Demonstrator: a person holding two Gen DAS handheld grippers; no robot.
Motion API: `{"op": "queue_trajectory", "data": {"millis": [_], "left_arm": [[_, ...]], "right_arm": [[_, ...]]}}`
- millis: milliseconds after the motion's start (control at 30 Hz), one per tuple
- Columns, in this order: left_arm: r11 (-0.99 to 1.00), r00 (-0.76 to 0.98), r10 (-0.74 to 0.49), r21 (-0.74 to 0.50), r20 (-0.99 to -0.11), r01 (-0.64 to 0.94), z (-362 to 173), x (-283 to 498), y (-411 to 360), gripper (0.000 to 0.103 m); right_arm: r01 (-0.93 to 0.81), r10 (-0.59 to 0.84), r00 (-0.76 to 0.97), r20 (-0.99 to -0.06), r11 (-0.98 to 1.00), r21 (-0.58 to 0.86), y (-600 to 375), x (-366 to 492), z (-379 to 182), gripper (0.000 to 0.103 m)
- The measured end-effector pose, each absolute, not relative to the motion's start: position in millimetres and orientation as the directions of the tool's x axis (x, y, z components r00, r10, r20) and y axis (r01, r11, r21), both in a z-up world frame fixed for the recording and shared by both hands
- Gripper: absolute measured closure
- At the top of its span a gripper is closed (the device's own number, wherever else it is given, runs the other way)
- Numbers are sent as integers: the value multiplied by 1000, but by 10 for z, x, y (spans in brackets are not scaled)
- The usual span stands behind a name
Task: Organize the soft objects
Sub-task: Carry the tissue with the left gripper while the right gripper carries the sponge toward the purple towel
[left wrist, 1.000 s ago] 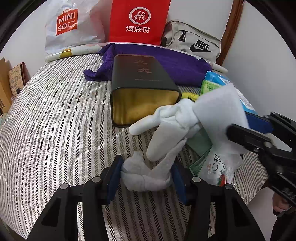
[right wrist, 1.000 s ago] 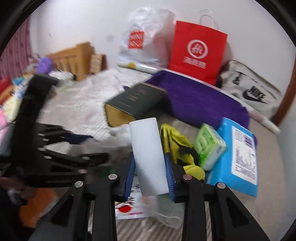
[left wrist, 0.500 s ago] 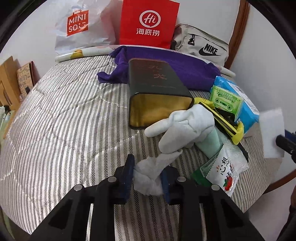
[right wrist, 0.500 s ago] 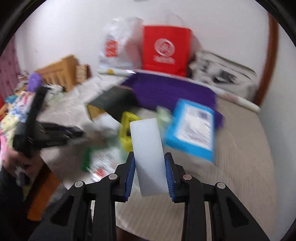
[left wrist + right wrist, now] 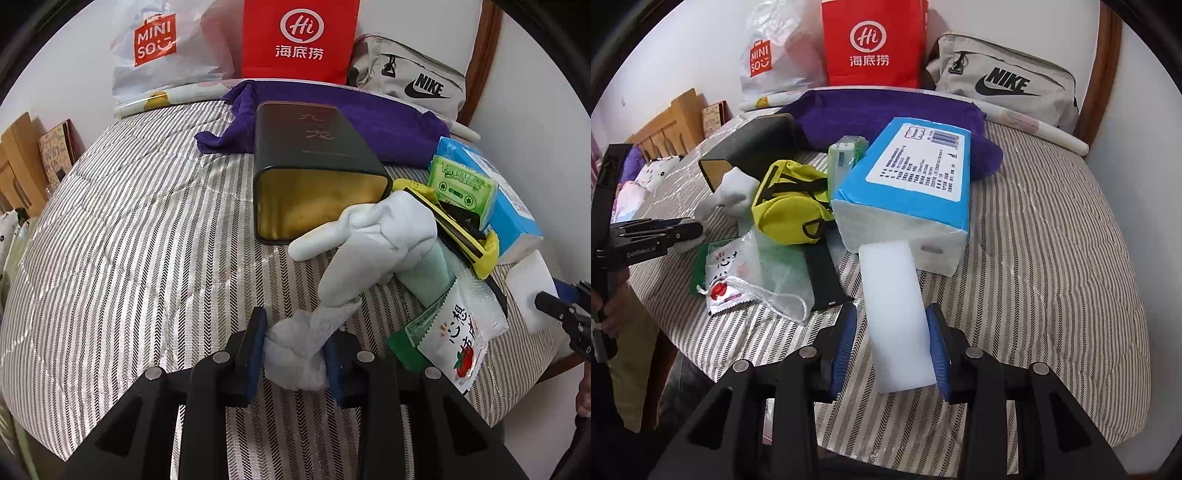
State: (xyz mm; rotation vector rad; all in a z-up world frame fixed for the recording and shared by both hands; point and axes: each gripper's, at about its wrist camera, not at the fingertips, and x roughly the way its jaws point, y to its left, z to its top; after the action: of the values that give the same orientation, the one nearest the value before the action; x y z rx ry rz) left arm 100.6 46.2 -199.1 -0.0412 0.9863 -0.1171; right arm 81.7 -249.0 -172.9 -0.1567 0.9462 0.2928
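Observation:
My left gripper (image 5: 295,354) is shut on the lower end of a white cloth (image 5: 369,243), which trails up towards the open mouth of a dark green tin box (image 5: 314,162) lying on its side on the striped bed. My right gripper (image 5: 892,350) is shut on a white sponge block (image 5: 897,317) and holds it above the bed, just in front of a blue tissue pack (image 5: 912,181). The sponge (image 5: 532,291) and the right gripper also show at the right edge of the left wrist view. The left gripper (image 5: 665,236) shows at the left of the right wrist view.
Beside the box lie a yellow pouch (image 5: 790,206), a green cassette-print pack (image 5: 463,188), a snack packet (image 5: 454,339) and a mesh bag (image 5: 768,280). A purple towel (image 5: 879,114), a red bag (image 5: 875,40), a Miniso bag (image 5: 162,51) and a Nike bag (image 5: 1004,81) stand at the back.
My right gripper has swung with the sponge to the bed's right side, facing the tissue pack. My left gripper still holds the cloth and has shifted slightly closer.

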Motion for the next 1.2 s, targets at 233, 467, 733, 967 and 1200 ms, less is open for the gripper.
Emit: {"op": "queue_trajectory", "data": {"millis": [233,467,733,967,1200], "left_arm": [[991,532,-135,-100,-836,94,-1821,957,502,79],[988,568,-152,-141,-809,65,-1492,937,676,79],[988,593,-146,-146,-792,48,-1179,1301,697,79],[985,602,-161,-170,-782,42,-888,1990,728,78],[982,585,-169,-184,-793,35,-913,2740,703,78]], "right_arm": [[-363,258,531,-807,930,58,-2548,765,-1603,72],[-395,324,557,-764,913,99,-2568,760,-1295,72],[-376,315,624,-715,923,79,-2534,1167,-866,72],[-326,281,655,-702,943,73,-2464,1808,-589,72],[-300,247,651,-717,952,55,-2381,2649,-601,72]]}}
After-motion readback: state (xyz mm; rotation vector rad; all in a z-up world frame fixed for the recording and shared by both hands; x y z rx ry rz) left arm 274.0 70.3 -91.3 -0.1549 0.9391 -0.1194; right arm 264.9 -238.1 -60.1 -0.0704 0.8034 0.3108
